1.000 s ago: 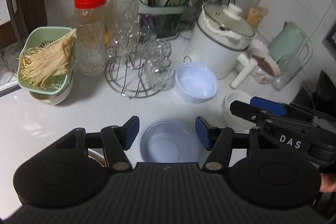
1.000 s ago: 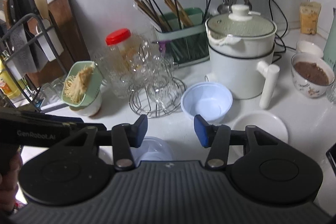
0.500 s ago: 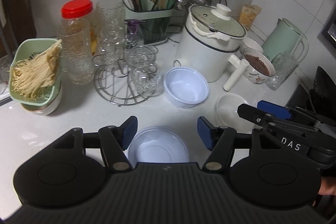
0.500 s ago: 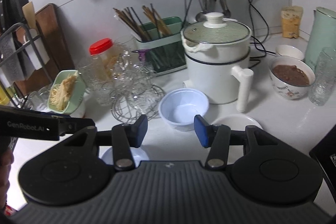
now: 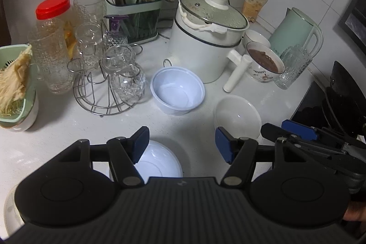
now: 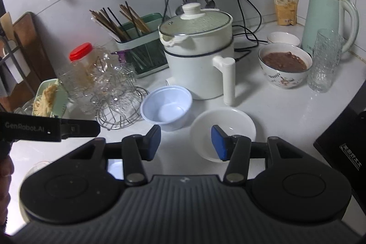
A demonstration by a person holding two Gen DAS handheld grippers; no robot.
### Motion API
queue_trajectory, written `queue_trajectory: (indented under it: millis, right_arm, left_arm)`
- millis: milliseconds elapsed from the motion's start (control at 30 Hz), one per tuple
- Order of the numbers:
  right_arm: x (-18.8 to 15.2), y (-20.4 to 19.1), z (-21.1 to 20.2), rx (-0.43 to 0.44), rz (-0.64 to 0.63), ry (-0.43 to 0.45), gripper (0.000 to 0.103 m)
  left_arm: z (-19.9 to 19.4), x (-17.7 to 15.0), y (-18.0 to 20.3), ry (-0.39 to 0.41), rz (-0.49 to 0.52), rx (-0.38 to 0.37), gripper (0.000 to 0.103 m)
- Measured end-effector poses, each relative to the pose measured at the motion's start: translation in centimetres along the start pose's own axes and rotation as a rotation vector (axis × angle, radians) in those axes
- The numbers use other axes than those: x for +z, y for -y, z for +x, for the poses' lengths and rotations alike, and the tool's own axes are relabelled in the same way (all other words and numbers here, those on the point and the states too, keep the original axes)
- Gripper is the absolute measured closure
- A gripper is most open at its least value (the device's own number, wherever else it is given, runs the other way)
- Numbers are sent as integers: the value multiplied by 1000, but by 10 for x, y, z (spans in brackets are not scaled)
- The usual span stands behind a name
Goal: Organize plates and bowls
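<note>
Against the frames a second back, both grippers have pulled away from the wall: more counter shows, and the pot and kettle sit further up and further off in each view. The shallow bowl (image 5: 157, 161) that lay squarely between the left fingers now sits low, partly tucked under the left gripper (image 5: 180, 144) body, by the left-hand finger. Jaws of the left gripper are spread wide, nothing between them.

Left to right on the white counter (image 5: 57, 136):
- green strainer (image 5: 16, 81) with pale noodles, stacked on a white dish
- red-lidded jar (image 5: 51, 15) and glasses on a wire rack (image 5: 103, 93)
- green chopstick holder (image 5: 135, 15) at the wall
- deep blue-white bowl (image 5: 178, 93), empty, just in front of the white pot (image 5: 205, 42)
- white bowl (image 5: 236, 117), empty, near the pot's handle
- patterned bowl of brown food (image 6: 284, 65), a tall glass (image 6: 326, 61) just beside it, mint kettle (image 6: 329, 17) behind

Right gripper (image 6: 185, 143) — jaws likewise wide apart, holding nothing; its right fingertip overlaps the near rim of the white bowl in the right wrist view, and whether they touch cannot be told. The pot handle juts out toward the white bowl; the wire rack crowds the blue-white bowl's left side.
</note>
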State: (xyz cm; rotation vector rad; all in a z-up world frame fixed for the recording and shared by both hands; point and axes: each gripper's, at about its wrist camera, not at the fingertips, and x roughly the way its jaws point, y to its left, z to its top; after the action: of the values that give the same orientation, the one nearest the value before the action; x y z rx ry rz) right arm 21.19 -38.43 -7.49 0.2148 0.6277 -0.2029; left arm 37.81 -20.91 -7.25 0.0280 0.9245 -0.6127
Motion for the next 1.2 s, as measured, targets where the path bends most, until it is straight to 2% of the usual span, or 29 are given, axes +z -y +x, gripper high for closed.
queue_trajectory:
  millis: [333, 500, 533, 567, 633, 1000, 1133, 1200]
  right_arm:
    - [-3, -5, 13, -18, 29, -6, 51]
    - [1, -5, 20, -13, 39, -13, 51]
    - [2, -5, 22, -11, 42, -18, 50]
    - [3, -5, 24, -15, 44, -22, 43]
    - [5, -6, 30, -20, 47, -23, 37]
    - [30, 0, 81, -3, 78, -65, 38]
    - [42, 1, 106, -5, 77, -93, 48]
    - [48, 1, 118, -4, 73, -100, 52]
  left_arm:
    - [15, 4, -12, -36, 9, 16, 32]
    - [24, 8, -22, -37, -21, 8, 25]
    - [28, 9, -24, -41, -28, 8, 25]
    - [31, 10, -26, -45, -35, 6, 25]
    - [39, 13, -30, -54, -48, 2, 25]
    - [93, 39, -50, -96, -138, -24, 27]
    - [111, 45, -56, -102, -173, -32, 27]
    - [120, 47, -59, -103, -189, -36, 31]
